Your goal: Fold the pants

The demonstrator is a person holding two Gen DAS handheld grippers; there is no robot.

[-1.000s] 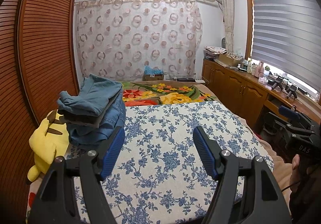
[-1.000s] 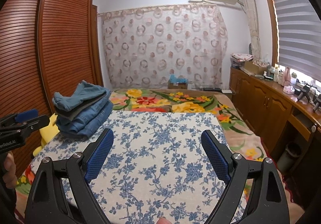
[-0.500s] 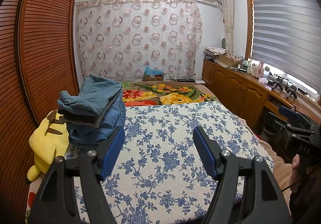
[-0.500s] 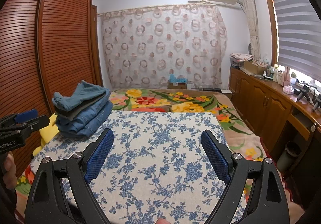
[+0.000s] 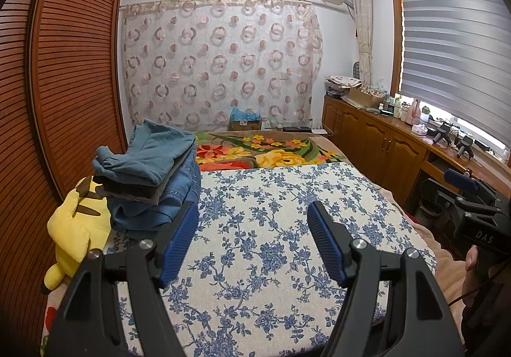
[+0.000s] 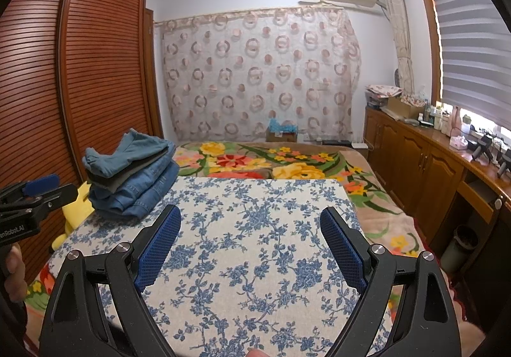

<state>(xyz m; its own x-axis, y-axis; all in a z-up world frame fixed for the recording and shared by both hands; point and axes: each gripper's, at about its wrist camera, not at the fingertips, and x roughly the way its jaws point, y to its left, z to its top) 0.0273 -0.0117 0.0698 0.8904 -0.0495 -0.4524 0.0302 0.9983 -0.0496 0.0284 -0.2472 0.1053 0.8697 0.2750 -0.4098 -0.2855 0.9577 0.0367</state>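
The blue-flowered cloth [image 5: 281, 229] covering the bed looks matt and coarsely woven. At ten o'clock on it, the stack of folded pants [image 5: 153, 174] is denim and softer cotton-like cloth. Beside the stack at nine o'clock, the yellow plush toy [image 5: 76, 229] looks fuzzy. The slatted wardrobe [image 5: 70, 75] and the cabinets [image 5: 377, 149] at three o'clock are glossy varnished wood. Both grippers' pads [image 5: 179, 242] [image 6: 341, 251] are ribbed blue rubber or plastic on matt black plastic arms.
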